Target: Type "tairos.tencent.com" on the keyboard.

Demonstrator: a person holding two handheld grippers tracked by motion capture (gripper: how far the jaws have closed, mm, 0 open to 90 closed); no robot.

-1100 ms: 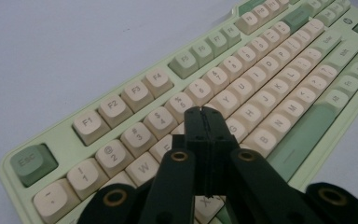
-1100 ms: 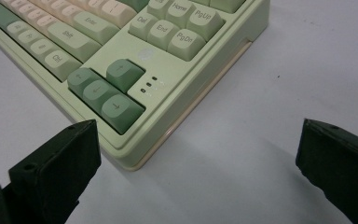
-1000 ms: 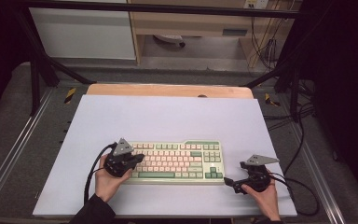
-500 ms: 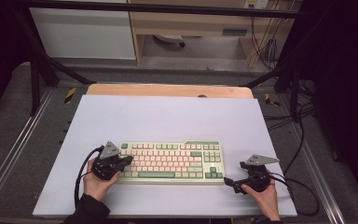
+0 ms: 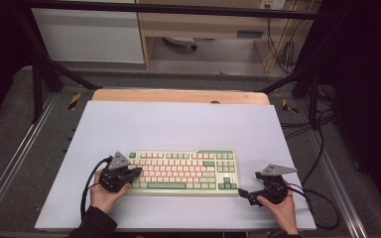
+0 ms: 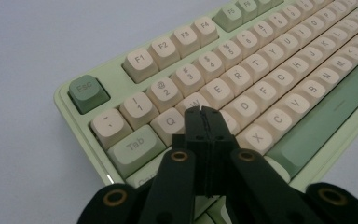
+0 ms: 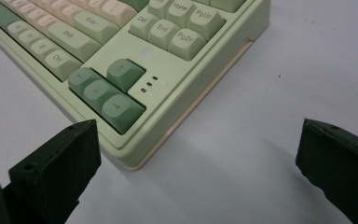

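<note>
step: typing, your left claw (image 6: 204, 113) clenched empty over the keyboard (image 5: 181, 171) near W/S | right claw (image 5: 244, 193) released, resting on counter (image 5: 178, 124) | next: press straight down on one key.

one keyboard (image 5: 181, 170), one table (image 5: 178, 124), two grippers, left gripper (image 5: 138, 171), right gripper (image 5: 241, 193)

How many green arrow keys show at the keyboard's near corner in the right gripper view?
4: the up key sits alone above a row of three, left, middle and right, on the keyboard. None looks hidden.
</note>
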